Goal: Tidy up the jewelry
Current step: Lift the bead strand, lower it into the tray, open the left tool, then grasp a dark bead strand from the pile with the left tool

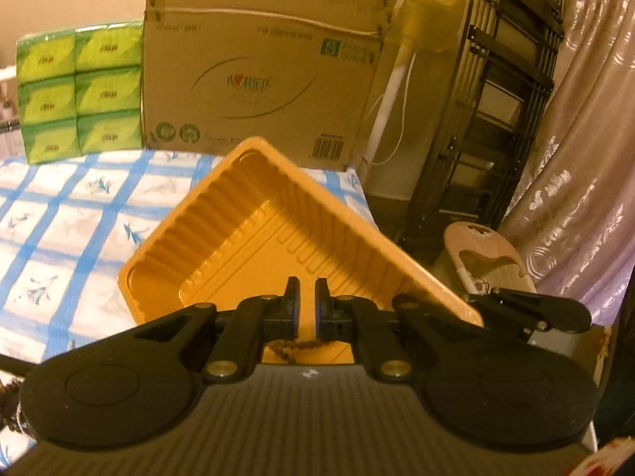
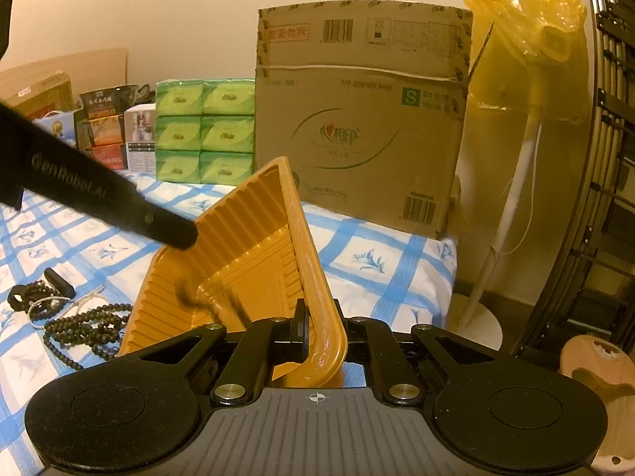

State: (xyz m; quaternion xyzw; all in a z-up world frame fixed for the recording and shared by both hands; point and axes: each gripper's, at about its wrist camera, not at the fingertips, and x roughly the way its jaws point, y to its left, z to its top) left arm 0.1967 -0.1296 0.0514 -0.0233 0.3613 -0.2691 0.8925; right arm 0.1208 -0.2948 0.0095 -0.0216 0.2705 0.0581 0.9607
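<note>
The right gripper (image 2: 313, 327) is clamped on the rim of an orange plastic tray (image 2: 246, 246), pinching the near corner so that the tray stands tilted, its ribbed inside turned toward the left. The left gripper (image 1: 306, 297) hovers over the same tray (image 1: 254, 214), its fingers (image 1: 293, 293) close together with a narrow gap between them and nothing seen in that gap; a short run of dark brown beads (image 1: 293, 346) shows just below the fingers, behind the gripper body, and I cannot tell whether it hangs from the gripper or lies in the tray. In the right wrist view the left gripper's black arm (image 2: 91, 194) reaches in from the upper left and ends at the tray's upper edge. The tray sits above a bench covered with a blue-and-white checked cloth (image 2: 369, 261). On the cloth left of the tray lies a tangle of dark bead necklaces (image 2: 85, 327), touching a pale pearl strand (image 2: 59, 303) and a small black clip-like piece (image 2: 59, 283). Behind the tray stand a stack of green tissue packs (image 2: 204, 131) and a large cardboard box (image 2: 357, 119). To the right of the bench stand a fan wrapped in a yellow plastic bag (image 2: 528, 39) and a folded black metal rack (image 1: 504, 99).
</note>
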